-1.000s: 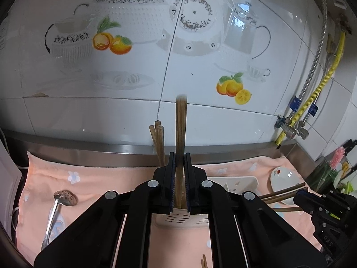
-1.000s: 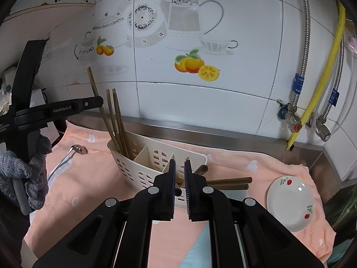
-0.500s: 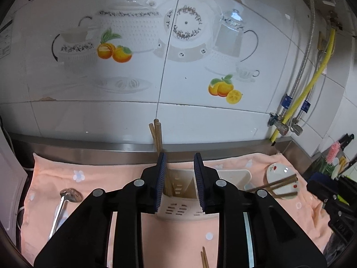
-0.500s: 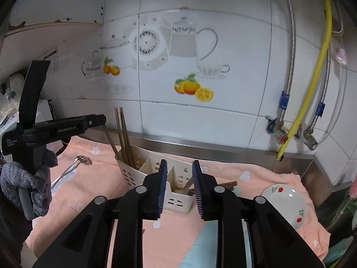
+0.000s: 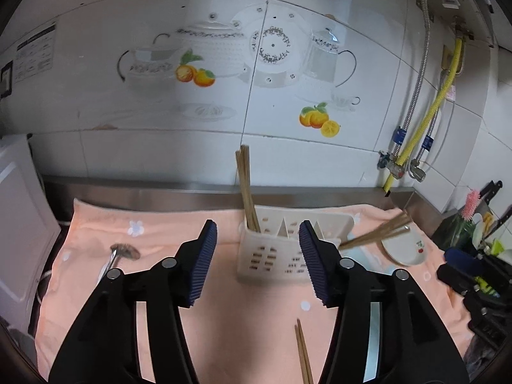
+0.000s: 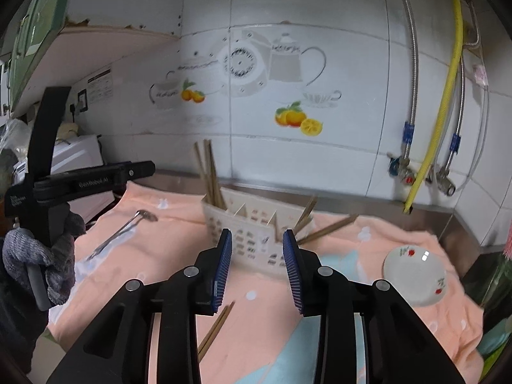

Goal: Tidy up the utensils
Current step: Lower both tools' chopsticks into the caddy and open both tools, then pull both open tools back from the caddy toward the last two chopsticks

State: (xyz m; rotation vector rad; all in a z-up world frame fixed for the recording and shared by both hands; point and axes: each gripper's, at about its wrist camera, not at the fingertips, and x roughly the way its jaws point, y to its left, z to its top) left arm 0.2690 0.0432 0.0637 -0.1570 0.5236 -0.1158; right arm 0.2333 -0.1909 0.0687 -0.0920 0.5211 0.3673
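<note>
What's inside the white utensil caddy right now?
Wooden chopsticks stand upright in the left end compartment of the caddy; more chopsticks lean out of its right end. The walls hide the compartment floors.

Black grippers (image 5: 257, 262), blue ribbed pads (image 6: 224, 268), seemingly knitted grey glove (image 6: 48, 256)

White wall tiles (image 5: 96, 147) behind surface, printed with teapot decal (image 5: 211, 51) and orange fruit decals (image 5: 318, 120). Yellow hose (image 5: 425, 121) and braided metal hoses (image 6: 412, 73) on wall at right, running down to valves (image 5: 400, 168). Stainless ledge (image 5: 144, 190) along wall base. Peach cloth (image 5: 249, 326) covering surface. Small white dish with red print (image 6: 414, 275) resting on cloth at right. White appliance (image 5: 16, 224) at left edge. Pink brush (image 5: 470, 206) at far right.
</note>
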